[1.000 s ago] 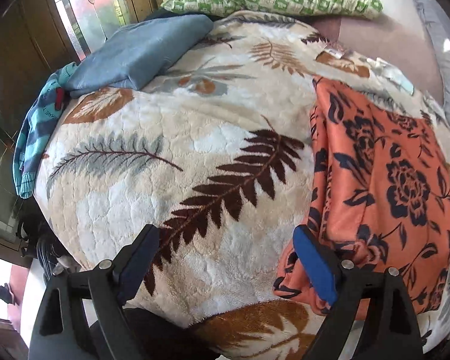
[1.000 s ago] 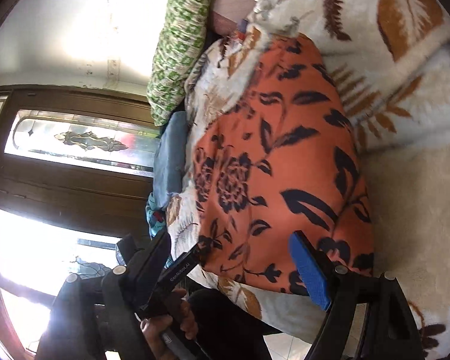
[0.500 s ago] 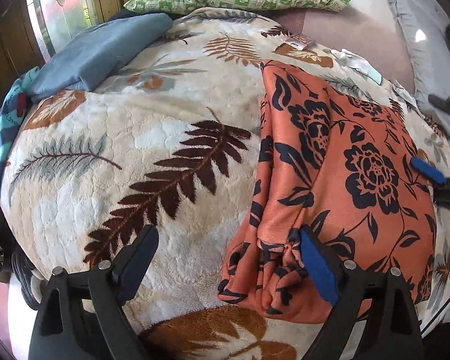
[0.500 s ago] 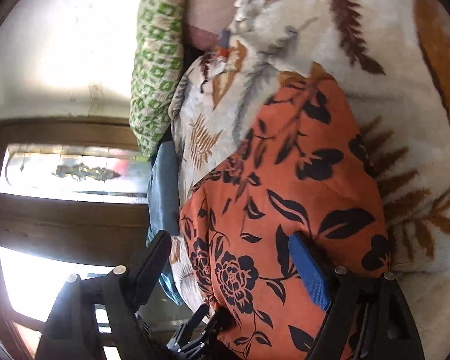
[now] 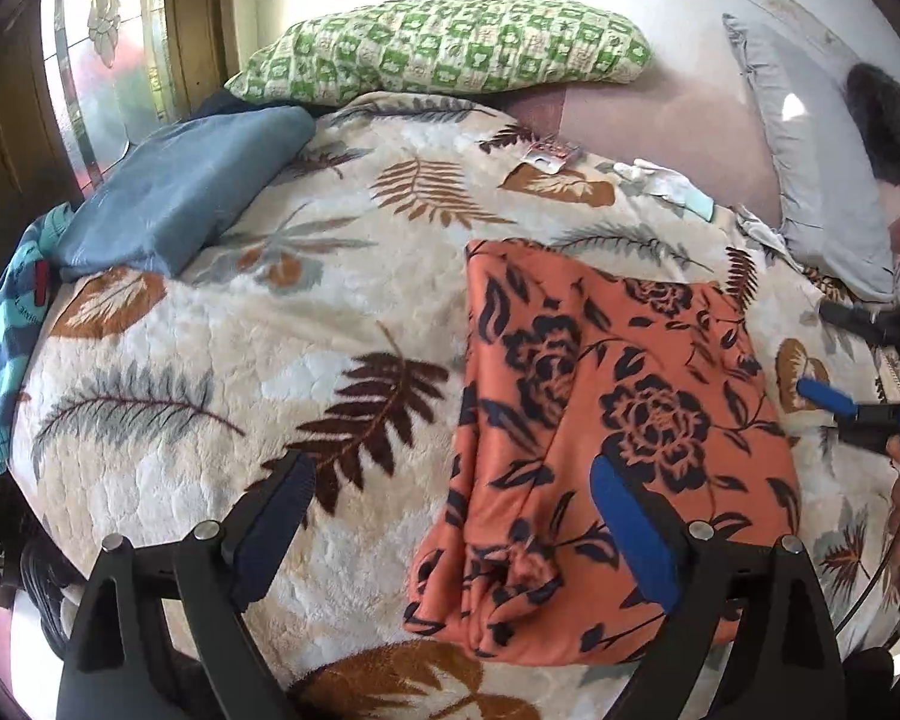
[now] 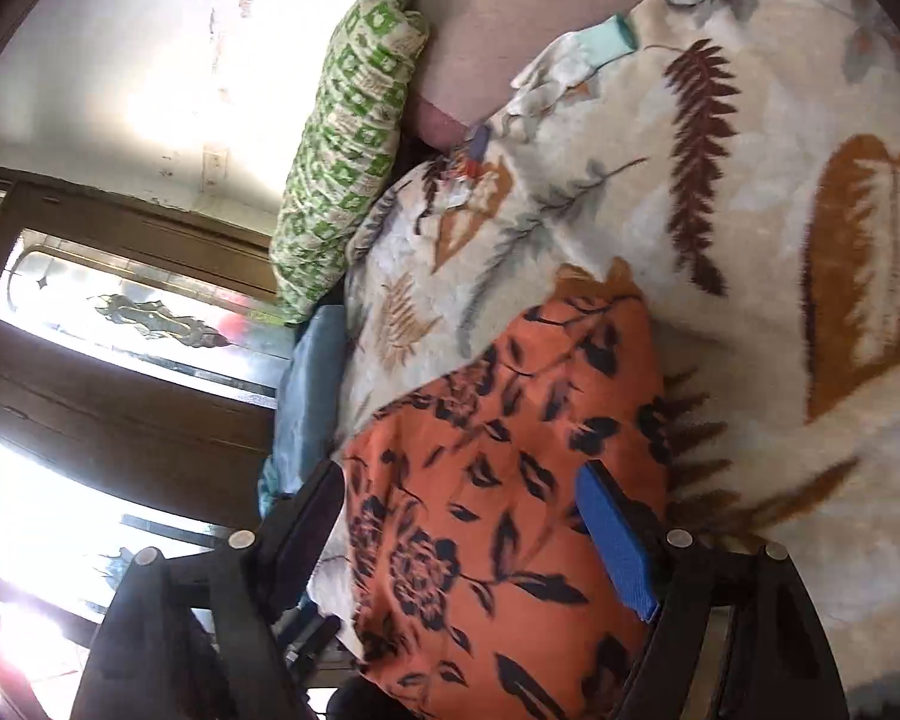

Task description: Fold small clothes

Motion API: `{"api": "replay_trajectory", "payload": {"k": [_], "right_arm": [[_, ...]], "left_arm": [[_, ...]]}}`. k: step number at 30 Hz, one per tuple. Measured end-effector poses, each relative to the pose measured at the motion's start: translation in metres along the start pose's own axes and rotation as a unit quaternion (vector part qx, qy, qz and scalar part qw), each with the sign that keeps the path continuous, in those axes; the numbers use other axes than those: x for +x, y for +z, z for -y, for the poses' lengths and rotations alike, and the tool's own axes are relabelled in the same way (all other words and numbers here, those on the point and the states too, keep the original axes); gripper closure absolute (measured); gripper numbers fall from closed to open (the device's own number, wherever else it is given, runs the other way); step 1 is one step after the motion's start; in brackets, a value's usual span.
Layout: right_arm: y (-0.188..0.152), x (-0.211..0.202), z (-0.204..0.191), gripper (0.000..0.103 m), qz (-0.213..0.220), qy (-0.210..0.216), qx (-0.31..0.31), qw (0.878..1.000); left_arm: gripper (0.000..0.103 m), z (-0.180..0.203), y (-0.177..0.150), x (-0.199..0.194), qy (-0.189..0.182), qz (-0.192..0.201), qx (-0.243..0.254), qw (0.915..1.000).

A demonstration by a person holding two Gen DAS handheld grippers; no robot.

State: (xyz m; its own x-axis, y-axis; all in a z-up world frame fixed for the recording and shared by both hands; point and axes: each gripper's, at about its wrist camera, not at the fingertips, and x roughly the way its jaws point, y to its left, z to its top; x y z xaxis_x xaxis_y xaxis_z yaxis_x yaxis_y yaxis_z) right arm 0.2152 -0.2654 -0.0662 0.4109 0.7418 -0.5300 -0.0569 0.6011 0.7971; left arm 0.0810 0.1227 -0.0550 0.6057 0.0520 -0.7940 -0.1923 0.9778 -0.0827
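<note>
lying folded on the leaf-print blanket [image 5: 222, 360] is the orange floral garment [image 5: 600, 420], a narrow strip doubled over along one long side, one end bunched. both the left gripper [image 5: 450, 516] and right gripper [image 6: 468, 516] hover over it with fingers apart, empty. only the left view shows the grey pillow [image 5: 810, 168].

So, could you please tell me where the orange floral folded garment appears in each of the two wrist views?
Left wrist view: the orange floral folded garment lies right of centre, reaching the lower edge.
Right wrist view: it fills the lower middle, between the tongs' fingers.
Shared landmark: the green checked pillow, top centre in the left view, upper left of centre in the right.
</note>
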Motion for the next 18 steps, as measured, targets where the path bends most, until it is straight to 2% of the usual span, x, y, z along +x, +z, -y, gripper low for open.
{"api": "replay_trajectory", "payload": {"k": [3,5,8,10,13,14,15,16,18], "right_arm": [[-0.015,-0.006,0.033,0.020,-0.020,-0.028,0.024,0.999],[-0.021,-0.003,0.046,0.020,-0.030,-0.010,0.036,0.999],[-0.013,0.003,0.047,0.020,-0.021,0.014,0.034,0.999],[-0.002,0.016,0.047,0.020,-0.025,0.017,0.038,0.999],[0.009,0.049,0.054,0.022,-0.054,0.003,0.045,0.998],[0.009,0.056,0.054,0.036,-0.060,0.001,0.041,0.997],[0.008,0.061,0.049,0.057,-0.068,-0.009,0.025,0.997],[0.006,0.064,0.041,0.058,-0.072,-0.032,0.009,0.997],[0.003,0.057,0.019,0.061,-0.047,-0.063,-0.035,0.996]], "left_arm": [[0.009,0.020,0.013,0.013,0.001,0.000,0.029,0.9996],[0.009,0.030,0.015,0.029,0.022,-0.009,0.053,0.9983],[0.009,0.037,0.011,0.057,0.064,-0.032,0.084,0.9939],[0.009,0.035,0.008,0.069,0.076,-0.043,0.087,0.9924],[0.009,0.026,0.006,0.076,0.061,-0.055,0.064,0.9945],[0.008,0.024,0.006,0.078,0.058,-0.059,0.061,0.9947],[0.007,0.024,0.006,0.080,0.058,-0.062,0.060,0.9945],[0.006,0.023,0.006,0.082,0.058,-0.063,0.061,0.9945],[0.003,0.021,0.004,0.085,0.059,-0.061,0.059,0.9947]]}}
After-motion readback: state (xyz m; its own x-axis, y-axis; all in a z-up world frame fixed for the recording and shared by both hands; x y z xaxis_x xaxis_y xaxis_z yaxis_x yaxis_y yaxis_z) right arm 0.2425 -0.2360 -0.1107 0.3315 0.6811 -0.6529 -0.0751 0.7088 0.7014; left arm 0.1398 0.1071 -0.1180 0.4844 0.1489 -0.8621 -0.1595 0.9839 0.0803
